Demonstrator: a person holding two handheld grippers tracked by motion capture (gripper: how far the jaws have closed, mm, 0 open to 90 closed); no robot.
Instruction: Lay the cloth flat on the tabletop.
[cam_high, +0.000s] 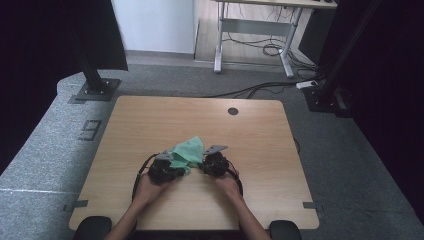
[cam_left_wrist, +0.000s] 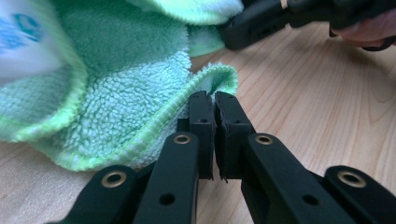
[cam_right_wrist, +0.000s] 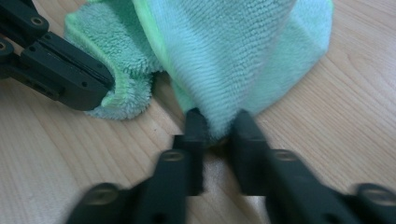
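Note:
A green microfibre cloth (cam_high: 189, 150) lies bunched near the middle of the wooden table (cam_high: 150, 120). My left gripper (cam_high: 183, 169) sits at the cloth's near left side. In the left gripper view its jaws are shut on the cloth's stitched hem (cam_left_wrist: 205, 84), low over the wood. My right gripper (cam_high: 202, 165) is at the cloth's near right side. In the right gripper view it (cam_right_wrist: 218, 122) pinches a hanging fold of the cloth (cam_right_wrist: 233, 56), lifted slightly off the table. The left gripper's fingers (cam_right_wrist: 70, 74) show there at the left, holding a cloth corner.
A round cable hole (cam_high: 233, 111) sits near the table's far edge. Beyond the table stand a black post on a base plate (cam_high: 95, 87), another desk's legs (cam_high: 255, 35) and floor cables (cam_high: 270, 87). Bare wood surrounds the cloth on all sides.

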